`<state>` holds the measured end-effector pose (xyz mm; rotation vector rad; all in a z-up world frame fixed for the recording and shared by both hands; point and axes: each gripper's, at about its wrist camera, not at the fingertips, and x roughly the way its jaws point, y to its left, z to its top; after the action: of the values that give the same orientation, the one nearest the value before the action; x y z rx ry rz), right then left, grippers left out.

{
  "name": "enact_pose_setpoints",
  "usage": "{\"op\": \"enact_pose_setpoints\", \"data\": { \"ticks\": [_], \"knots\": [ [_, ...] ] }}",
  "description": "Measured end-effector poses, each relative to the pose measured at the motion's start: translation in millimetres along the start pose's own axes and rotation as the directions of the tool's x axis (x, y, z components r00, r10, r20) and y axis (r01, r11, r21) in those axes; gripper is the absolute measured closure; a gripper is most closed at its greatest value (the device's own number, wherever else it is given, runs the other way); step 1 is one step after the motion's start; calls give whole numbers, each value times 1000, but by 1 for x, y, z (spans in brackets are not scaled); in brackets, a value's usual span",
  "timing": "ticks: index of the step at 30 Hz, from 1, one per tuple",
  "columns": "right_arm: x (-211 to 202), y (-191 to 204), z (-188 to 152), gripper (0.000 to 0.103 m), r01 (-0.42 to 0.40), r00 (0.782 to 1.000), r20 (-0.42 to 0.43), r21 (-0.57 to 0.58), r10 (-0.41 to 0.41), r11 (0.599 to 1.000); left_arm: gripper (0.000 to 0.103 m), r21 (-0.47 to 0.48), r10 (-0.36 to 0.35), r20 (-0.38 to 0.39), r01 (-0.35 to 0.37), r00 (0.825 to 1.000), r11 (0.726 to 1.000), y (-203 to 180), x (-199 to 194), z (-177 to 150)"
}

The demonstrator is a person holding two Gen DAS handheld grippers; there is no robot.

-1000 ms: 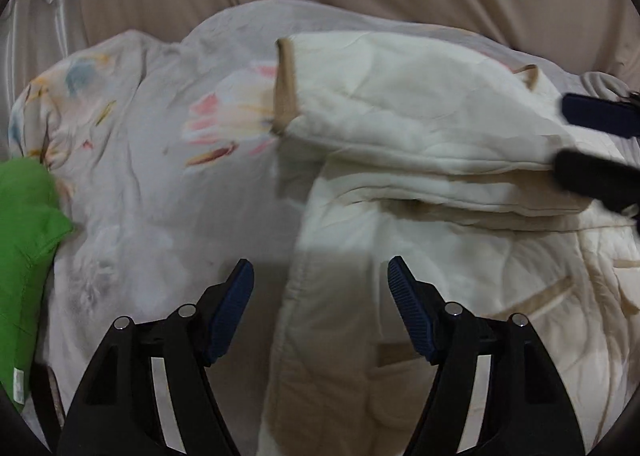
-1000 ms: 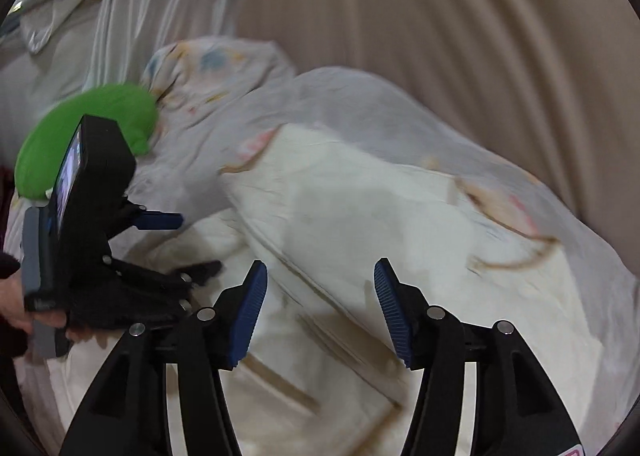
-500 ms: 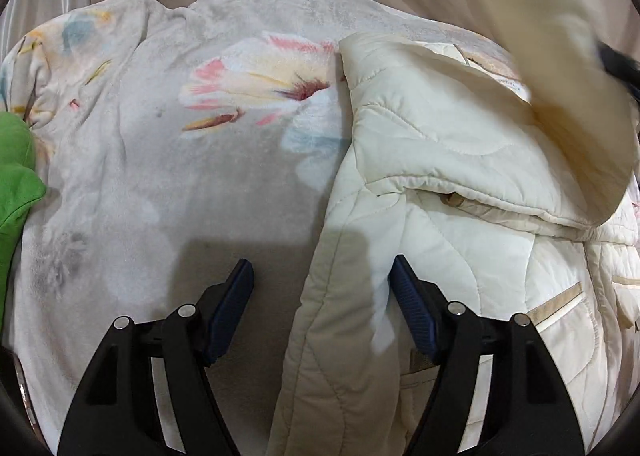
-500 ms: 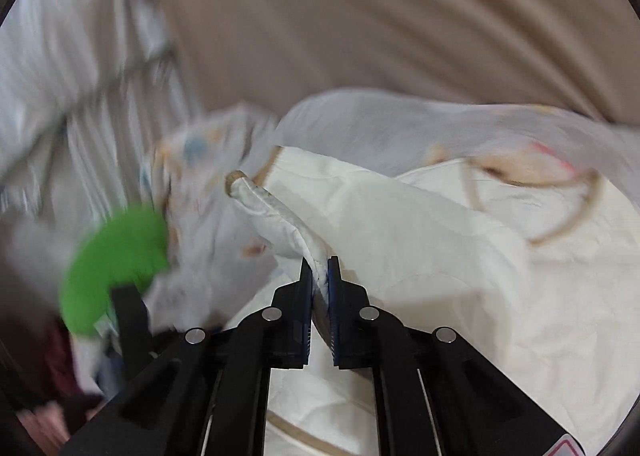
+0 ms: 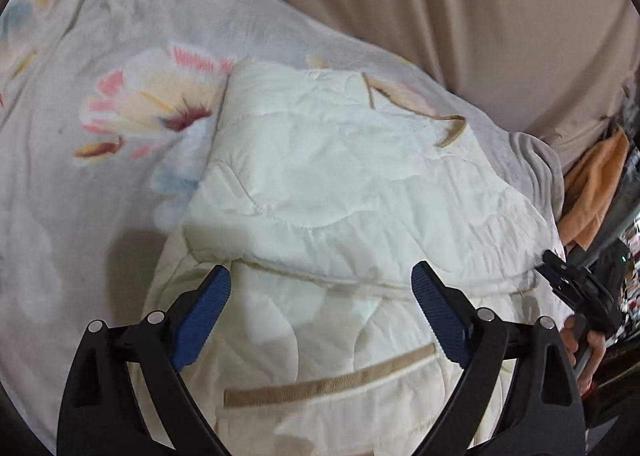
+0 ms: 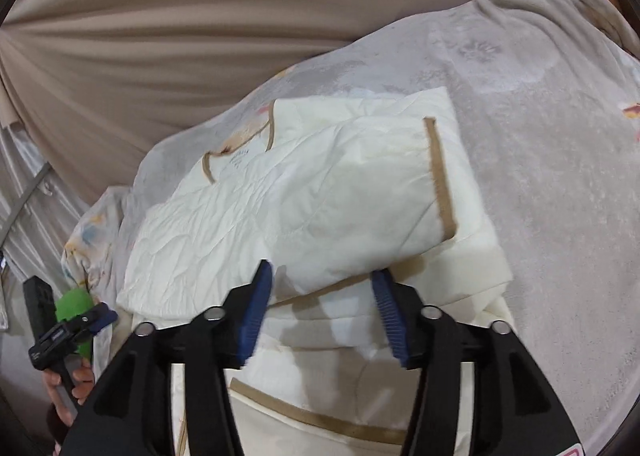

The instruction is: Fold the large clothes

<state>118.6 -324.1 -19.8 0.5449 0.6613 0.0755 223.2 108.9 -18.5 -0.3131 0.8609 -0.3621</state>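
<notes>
Meanwhile, a cream quilted jacket with tan trim (image 5: 344,191) lies partly folded on a pale grey fleece blanket printed with pink and yellow flowers (image 5: 100,159), which covers a bed set against beige pleated curtains (image 6: 192,23). One sleeve, edged by a tan cuff (image 6: 439,179), is laid flat across the jacket's body, and a tan-bound pocket slit (image 5: 332,380) shows on the front panel nearer the viewer.

Over the near edge of the garment, the left claw (image 5: 320,320) hangs with its blue-padded jaws spread wide and opening, the jacket lying below the gap but pressed by neither pad. At the jacket's other side the right claw (image 6: 320,316) is also opening, its blue pads standing apart above the fold of the sleeve, gripping nothing.

Each black handle sits in a person's hand: the right hand (image 5: 582,352) shows at the edge of the left wrist view, the left hand (image 6: 66,388) at the lower corner of the right wrist view. A bright green cloth (image 6: 74,306) lies behind the left tool, and an orange fabric (image 5: 596,191) hangs past the bed's far side.
</notes>
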Motion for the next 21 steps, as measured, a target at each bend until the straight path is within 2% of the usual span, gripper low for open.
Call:
{"op": "enact_pose_setpoints", "data": {
  "ticks": [5, 6, 7, 8, 9, 10, 11, 12, 13, 14, 16, 17, 18, 19, 20, 21],
  "knots": [
    [10, -31, 15, 39, -28, 999, -17, 99, 30, 995, 15, -149, -19, -20, 16, 1000, 989, 20, 24, 6],
    [13, -34, 17, 39, -30, 999, -21, 112, 32, 993, 20, -164, -8, -11, 6, 1000, 986, 21, 25, 7],
    [18, -33, 20, 44, -36, 999, -19, 127, 39, 991, 25, -168, 18, 3, -17, 1000, 986, 22, 24, 10],
    [21, -30, 24, 51, -41, 999, -17, 126, 44, 991, 42, -161, 45, 15, -42, 999, 986, 21, 23, 14],
    [23, -24, 30, 77, -46, 999, -18, 110, 48, 993, 59, -146, 81, 35, -75, 996, 986, 18, 21, 17],
    [24, -10, 37, 89, -49, 999, -20, 66, 50, 997, 74, -126, 111, 57, -103, 992, 987, 15, 17, 21],
    [20, 7, 43, 91, -48, 999, 9, 16, 47, 999, 80, -114, 136, 83, -127, 987, 985, 11, 12, 24],
    [7, 34, 47, 92, -75, 995, 67, -77, 80, 994, 85, -115, 145, 113, -132, 983, 985, 10, 5, 27],
    [-3, 51, 48, 93, -114, 986, 106, -139, 130, 984, 87, -117, 143, 140, -127, 980, 985, 10, -3, 29],
    [-24, 75, 46, 93, -202, 958, 159, -221, 240, 954, 88, -117, 146, 169, -127, 975, 985, 10, -11, 28],
    [-44, 89, 39, 93, -296, 911, 201, -289, 360, 910, 90, -103, 175, 208, -157, 962, 982, 7, -22, 22],
    [-39, 85, 36, 94, -271, 922, 196, -289, 334, 918, 90, -98, 196, 210, -179, 958, 979, 11, -22, 18],
    [-26, 77, 34, 94, -213, 948, 174, -275, 266, 937, 90, -93, 212, 200, -197, 957, 976, 14, -19, 15],
    [0, 58, 32, 94, -107, 983, 120, -236, 138, 966, 90, -86, 229, 177, -216, 957, 973, 19, -12, 12],
    [29, 35, 30, 93, -14, 999, 35, -182, 21, 983, 89, -78, 242, 147, -232, 959, 969, 23, -1, 7],
    [55, 8, 24, 93, 45, 997, -64, -102, -51, 994, 89, -74, 229, 123, -222, 965, 972, 27, 9, 3]
  ]
}}
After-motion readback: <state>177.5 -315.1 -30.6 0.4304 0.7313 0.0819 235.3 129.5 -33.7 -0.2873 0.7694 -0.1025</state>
